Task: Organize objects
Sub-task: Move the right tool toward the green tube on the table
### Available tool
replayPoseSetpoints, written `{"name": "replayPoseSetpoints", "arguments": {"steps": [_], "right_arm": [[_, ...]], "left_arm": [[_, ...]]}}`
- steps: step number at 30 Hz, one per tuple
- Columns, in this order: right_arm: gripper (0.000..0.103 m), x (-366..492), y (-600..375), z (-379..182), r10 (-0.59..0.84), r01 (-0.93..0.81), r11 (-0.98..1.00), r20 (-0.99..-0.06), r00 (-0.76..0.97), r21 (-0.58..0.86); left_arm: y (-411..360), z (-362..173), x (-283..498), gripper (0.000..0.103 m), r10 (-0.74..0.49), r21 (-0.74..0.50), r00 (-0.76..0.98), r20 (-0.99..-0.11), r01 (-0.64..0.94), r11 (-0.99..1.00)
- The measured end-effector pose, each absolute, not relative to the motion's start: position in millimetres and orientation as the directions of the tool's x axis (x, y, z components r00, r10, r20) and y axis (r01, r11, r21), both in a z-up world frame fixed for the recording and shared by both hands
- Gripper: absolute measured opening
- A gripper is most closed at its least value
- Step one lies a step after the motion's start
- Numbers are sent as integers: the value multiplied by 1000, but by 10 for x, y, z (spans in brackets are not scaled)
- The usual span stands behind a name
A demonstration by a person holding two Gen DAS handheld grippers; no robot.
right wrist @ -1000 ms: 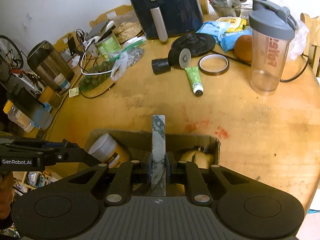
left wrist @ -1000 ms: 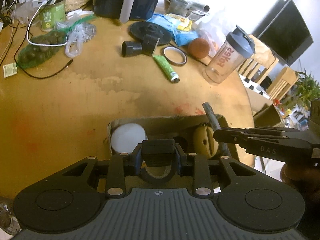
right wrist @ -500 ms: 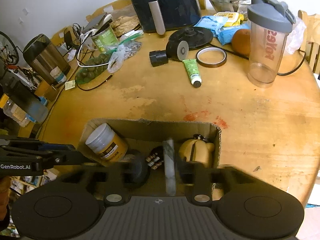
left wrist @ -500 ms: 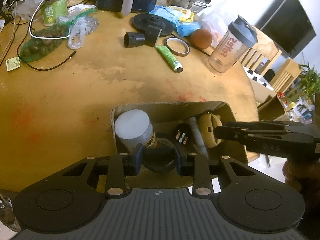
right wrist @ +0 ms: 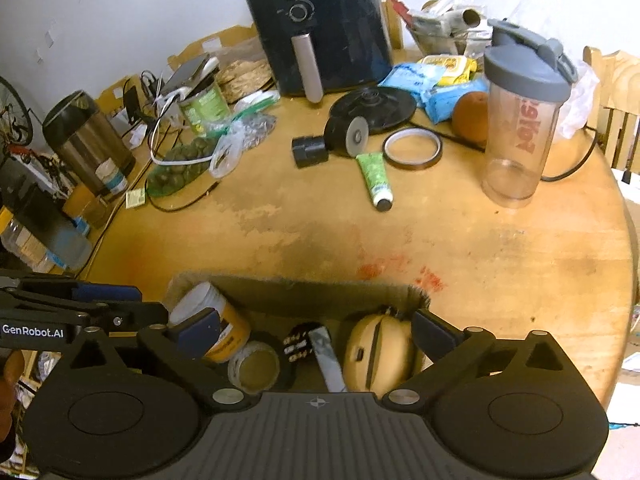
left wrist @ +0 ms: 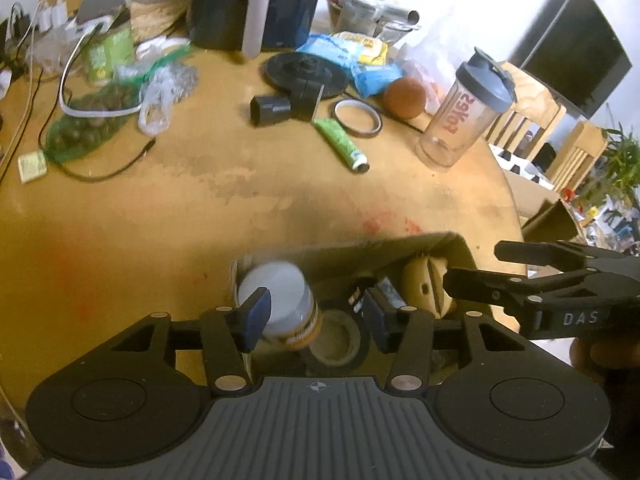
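A cardboard box (right wrist: 304,298) sits at the table's near edge. Inside lie a white-lidded jar (right wrist: 216,316), a black tape roll (right wrist: 256,368), a small black part (right wrist: 298,344), a marbled grey bar (right wrist: 328,356) and a yellow wooden piece (right wrist: 376,352). My right gripper (right wrist: 316,330) hangs over the box, jaws opening wide, the bar lying loose below them. My left gripper (left wrist: 316,314) is also opening above the tape roll (left wrist: 336,340), beside the jar (left wrist: 276,300), with its pads touching nothing. The right gripper (left wrist: 480,268) shows at the box's right end.
Farther back on the round wooden table (right wrist: 480,248) are a green tube (right wrist: 374,176), a tape ring (right wrist: 412,148), a black adaptor (right wrist: 310,152), a shaker bottle (right wrist: 520,128), an orange (right wrist: 472,116), an air fryer (right wrist: 320,28) and a bag of nuts (right wrist: 180,164).
The right gripper let go of the marbled bar, which now lies in the box, and its jaws spread wide. The left gripper lowered the tape roll into the box and released it.
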State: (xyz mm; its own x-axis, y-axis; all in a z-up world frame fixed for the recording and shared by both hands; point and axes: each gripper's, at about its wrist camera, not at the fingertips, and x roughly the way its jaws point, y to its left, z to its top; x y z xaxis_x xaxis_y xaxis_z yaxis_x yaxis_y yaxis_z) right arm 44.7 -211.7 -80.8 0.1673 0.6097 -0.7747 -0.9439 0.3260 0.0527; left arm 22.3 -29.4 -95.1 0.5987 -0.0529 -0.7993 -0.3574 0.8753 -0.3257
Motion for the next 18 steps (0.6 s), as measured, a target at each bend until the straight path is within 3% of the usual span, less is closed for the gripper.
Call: {"name": "replayPoseSetpoints", "arguments": {"steps": [13, 18], "right_arm": [[103, 687, -1889, -548, 637, -935, 356, -736, 230, 16], [103, 676, -1825, -530, 640, -937, 348, -729, 242, -6]], "left_arm": [[-169, -585, 607, 55, 12, -292, 682, -731, -328, 898], [-119, -551, 576, 72, 45, -283, 693, -720, -352, 892]]}}
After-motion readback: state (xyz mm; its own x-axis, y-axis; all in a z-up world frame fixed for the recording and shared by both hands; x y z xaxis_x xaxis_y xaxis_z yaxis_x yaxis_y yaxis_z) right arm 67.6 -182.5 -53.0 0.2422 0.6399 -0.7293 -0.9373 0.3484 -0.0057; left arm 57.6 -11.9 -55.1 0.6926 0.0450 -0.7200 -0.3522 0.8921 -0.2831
